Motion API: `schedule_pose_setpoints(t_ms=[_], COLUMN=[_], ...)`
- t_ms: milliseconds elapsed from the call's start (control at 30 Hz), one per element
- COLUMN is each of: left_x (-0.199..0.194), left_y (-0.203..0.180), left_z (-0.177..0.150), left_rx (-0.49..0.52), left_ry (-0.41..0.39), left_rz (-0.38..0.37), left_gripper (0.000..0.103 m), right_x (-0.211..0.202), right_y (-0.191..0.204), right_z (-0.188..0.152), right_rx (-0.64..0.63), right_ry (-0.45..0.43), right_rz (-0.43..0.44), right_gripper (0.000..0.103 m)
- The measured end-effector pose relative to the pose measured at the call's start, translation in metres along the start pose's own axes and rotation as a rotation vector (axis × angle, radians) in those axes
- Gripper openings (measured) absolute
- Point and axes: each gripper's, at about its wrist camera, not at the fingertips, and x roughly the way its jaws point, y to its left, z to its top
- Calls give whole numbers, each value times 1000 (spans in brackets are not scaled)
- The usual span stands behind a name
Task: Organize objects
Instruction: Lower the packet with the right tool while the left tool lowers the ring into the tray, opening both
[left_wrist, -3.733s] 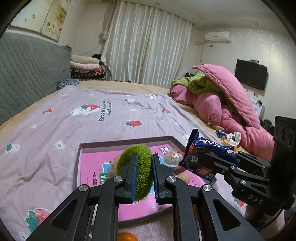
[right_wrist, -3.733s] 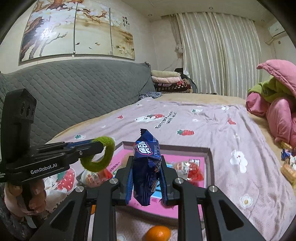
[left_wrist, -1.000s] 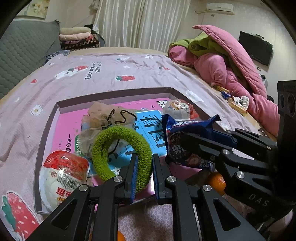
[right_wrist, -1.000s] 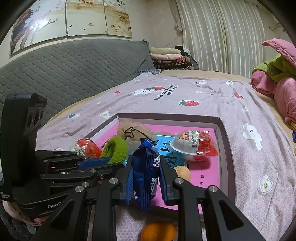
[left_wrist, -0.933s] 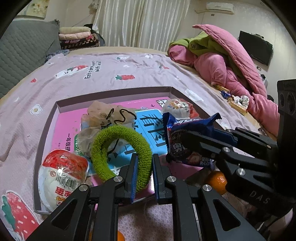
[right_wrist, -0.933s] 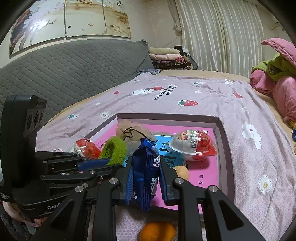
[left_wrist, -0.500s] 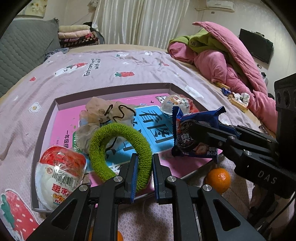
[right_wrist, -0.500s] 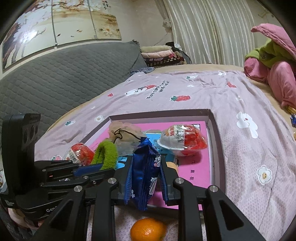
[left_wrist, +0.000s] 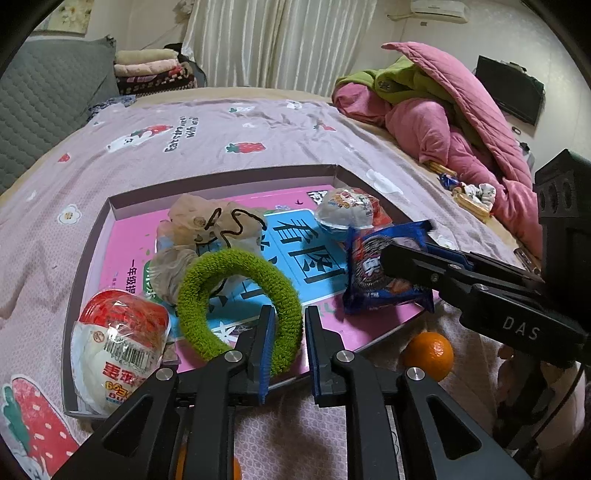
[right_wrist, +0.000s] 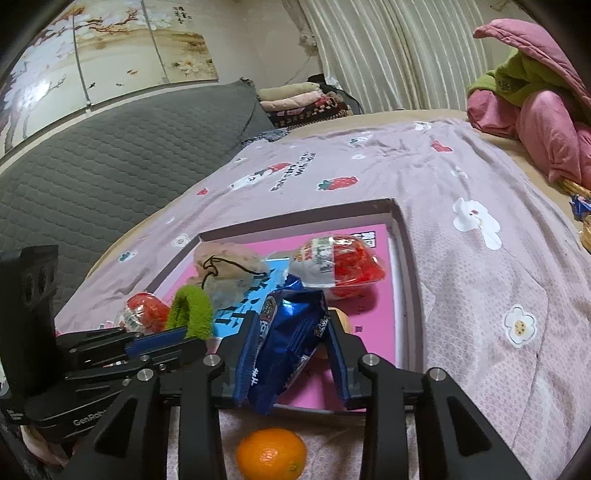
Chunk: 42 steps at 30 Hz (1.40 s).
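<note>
A shallow pink-floored tray lies on the bed. A green fuzzy hair band rests at the tray's near edge, its near side between the jaws of my left gripper. Those jaws are opening; a thin gap shows beside the right pad. A blue cookie packet leans between the jaws of my right gripper, which are opening and stand wider than the packet. In the left wrist view the packet sits over the tray's near right corner, under the right gripper.
The tray also holds two red-and-white jelly cups and a beige drawstring pouch. An orange lies on the sheet just outside the near rim. A pink and green quilt pile fills the right; a grey headboard the left.
Both pairs of jaws have widened, the right far more. The cookie packet has slumped toward the tray floor. The right gripper shifted right and rolled; the left stayed put.
</note>
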Motion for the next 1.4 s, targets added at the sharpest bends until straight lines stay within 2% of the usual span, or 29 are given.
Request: schedule_pose_setpoints(t_ms=[300,433,1067,1133,1200,1400], left_x=[-3,-7,-22,-25,-28,-34], left_y=[-3,-4,-8,-8,-8,-6], left_z=[0,1,6,7,8,9], left_rx=[6,7,6,5,4,-4], left_ry=[-5,-15,-47,-52,-61,-72], left_rz=[-6,-16,-28,-29,-29,-21], left_gripper=[20,26,27,32,37,40], right_x=[0,-3,-12,-15,-16,-21], right_y=[-10,-11,-7,-5,-2,6], right_z=[1,3,5,6,7,7], right_rx=[29,26,1,-11,-25,-64], right_ry=[4,-8,-45,-56,-62,-75], right_rz=[-34,-42,-52,-59,-61,-62], right_gripper=[42,42,42,43,49,53])
